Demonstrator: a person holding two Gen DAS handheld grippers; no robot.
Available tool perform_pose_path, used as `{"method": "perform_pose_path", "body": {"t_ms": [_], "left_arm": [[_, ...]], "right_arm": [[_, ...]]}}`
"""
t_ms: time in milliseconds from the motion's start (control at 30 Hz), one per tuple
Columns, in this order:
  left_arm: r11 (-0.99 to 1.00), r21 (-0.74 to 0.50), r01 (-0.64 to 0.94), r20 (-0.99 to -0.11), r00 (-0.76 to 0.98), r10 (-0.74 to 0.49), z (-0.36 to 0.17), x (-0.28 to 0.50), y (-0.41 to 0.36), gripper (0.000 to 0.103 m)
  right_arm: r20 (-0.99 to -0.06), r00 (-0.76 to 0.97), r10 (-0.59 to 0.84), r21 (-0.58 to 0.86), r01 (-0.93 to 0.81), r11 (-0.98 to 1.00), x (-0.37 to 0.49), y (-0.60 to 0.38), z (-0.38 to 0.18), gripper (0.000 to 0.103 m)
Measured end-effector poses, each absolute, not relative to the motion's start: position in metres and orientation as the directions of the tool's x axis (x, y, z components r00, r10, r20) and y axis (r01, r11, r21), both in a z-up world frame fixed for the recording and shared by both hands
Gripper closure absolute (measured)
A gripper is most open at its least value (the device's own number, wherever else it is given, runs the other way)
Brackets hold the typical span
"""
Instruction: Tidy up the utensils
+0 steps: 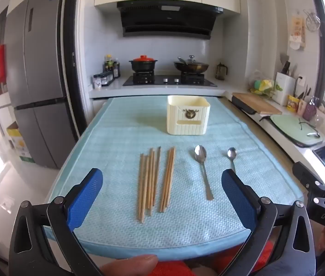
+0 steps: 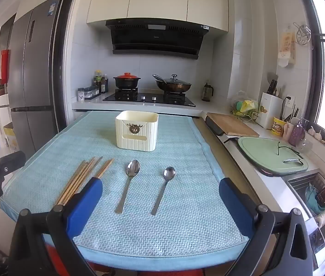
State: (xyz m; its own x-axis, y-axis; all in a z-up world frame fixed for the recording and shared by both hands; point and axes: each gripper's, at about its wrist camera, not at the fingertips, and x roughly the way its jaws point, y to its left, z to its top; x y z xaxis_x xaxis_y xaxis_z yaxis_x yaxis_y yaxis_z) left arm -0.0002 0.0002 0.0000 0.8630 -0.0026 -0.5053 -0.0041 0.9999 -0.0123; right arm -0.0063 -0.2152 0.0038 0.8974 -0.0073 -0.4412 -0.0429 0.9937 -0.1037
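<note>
Wooden chopsticks (image 1: 155, 179) lay in two loose bundles left of two steel spoons (image 2: 128, 184); cream holder (image 1: 187, 118) stood beyond. Left gripper (image 1: 162, 197) and right gripper (image 2: 160, 200): jaws wide apart, holding nothing.

Left hand-held gripper (image 1: 162, 184) and right hand-held gripper (image 2: 161, 189) agape

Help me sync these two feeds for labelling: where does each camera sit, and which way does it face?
Left wrist: on the left gripper, facing the wooden chopsticks on the light blue mat; open blue fingers and a thumb show.
Right wrist: on the right gripper, facing two steel spoons; open fingers show, the left gripper at the left edge.
Shared: cream ribbed utensil box, chopsticks, spoons, stove behind.
</note>
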Motion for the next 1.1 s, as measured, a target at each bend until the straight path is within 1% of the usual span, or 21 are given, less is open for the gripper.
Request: {"method": "perform_pose_path", "body": {"t_ms": [433, 733, 967, 1100], "left_arm": [[1.0, -0.005, -0.004, -0.508, 0.862, 0.001, 0.0045, 0.0057, -0.0058, 0.0], [1.0, -0.024, 0.0, -0.512, 0.859, -0.012, -0.0014, 0.0081, 0.0031, 0.0], [1.0, 0.006, 0.022, -0.503, 0.864, -0.016, 0.0009, 0.0071, -0.0036, 0.0], [0.999, -0.023, 0.041, -0.498, 0.866, -0.047, 0.0034, 0.0071, -0.0026, 0.0]], "right_arm": [[-0.44, 0.898, -0.007, -0.103, -0.043, 0.994, -0.006, -0.2147, 0.0036, 0.0], [-0.436, 0.9, -0.01, -0.112, -0.043, 0.993, -0.0044, -0.2162, 0.0027, 0.0], [-0.437, 0.899, 0.0, -0.1, -0.049, 0.994, -0.0035, -0.2153, 0.0014, 0.0], [-0.435, 0.9, 0.004, -0.1, -0.052, 0.994, -0.0041, -0.2159, 0.0021, 0.0]]}}
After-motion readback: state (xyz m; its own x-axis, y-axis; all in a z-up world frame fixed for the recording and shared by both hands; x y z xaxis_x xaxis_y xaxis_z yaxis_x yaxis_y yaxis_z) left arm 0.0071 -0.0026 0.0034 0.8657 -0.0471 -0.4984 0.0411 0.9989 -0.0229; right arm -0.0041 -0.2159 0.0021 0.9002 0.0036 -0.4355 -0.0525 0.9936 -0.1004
